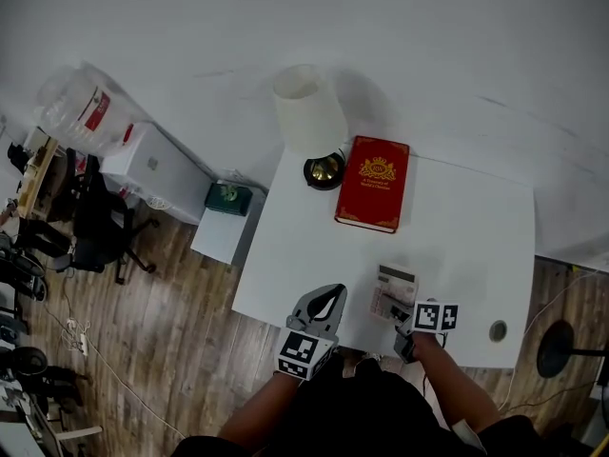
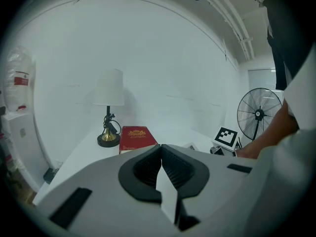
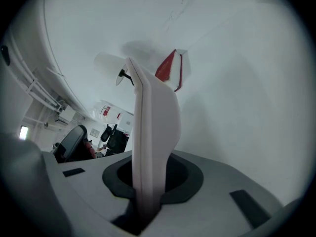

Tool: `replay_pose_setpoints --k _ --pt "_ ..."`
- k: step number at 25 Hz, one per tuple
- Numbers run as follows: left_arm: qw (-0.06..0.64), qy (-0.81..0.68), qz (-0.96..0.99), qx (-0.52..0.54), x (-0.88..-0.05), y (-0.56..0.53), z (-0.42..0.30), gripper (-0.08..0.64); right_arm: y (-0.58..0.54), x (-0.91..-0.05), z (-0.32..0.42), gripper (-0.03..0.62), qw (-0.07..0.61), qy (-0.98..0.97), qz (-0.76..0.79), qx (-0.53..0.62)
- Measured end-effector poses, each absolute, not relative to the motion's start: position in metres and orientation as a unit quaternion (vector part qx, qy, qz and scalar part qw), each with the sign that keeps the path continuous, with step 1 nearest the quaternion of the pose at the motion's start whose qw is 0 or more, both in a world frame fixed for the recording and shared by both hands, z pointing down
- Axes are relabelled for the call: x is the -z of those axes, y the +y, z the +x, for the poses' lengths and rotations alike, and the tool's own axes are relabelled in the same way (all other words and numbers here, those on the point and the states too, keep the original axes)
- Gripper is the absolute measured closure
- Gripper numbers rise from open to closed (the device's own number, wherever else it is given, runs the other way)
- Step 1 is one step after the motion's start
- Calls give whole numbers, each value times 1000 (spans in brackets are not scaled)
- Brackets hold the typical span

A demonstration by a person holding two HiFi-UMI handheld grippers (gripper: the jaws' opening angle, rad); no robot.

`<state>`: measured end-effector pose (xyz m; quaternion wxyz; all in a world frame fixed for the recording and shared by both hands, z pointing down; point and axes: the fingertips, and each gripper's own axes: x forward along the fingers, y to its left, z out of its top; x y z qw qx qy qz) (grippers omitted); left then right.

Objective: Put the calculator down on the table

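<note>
Right tool (image 1: 403, 322) angled down, clamping calculator (image 1: 393, 289)

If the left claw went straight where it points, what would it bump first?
Probably the red book ahead of the shut left claw, unless it dips onto the table first.

Left gripper (image 1: 332, 294) and right gripper (image 1: 400, 327) are grey (black-and-white marker cubes (image 1: 436, 316)).

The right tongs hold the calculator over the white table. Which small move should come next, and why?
Probably lower the right tongs a little, until the calculator lies on the table. The jaws clamp its edge, and it is over bare table near the front edge, apart from the red book.
</note>
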<state>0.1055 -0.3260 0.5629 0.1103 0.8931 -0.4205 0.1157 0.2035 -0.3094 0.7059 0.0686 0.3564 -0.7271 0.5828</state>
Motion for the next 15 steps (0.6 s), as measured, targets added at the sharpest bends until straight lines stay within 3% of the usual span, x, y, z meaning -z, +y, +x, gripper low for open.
replay_pose_setpoints --k 15 --pt "115 -417 894 -116 -569 -330 86 540 -317 -726 182 500 53 -678 350 -644"
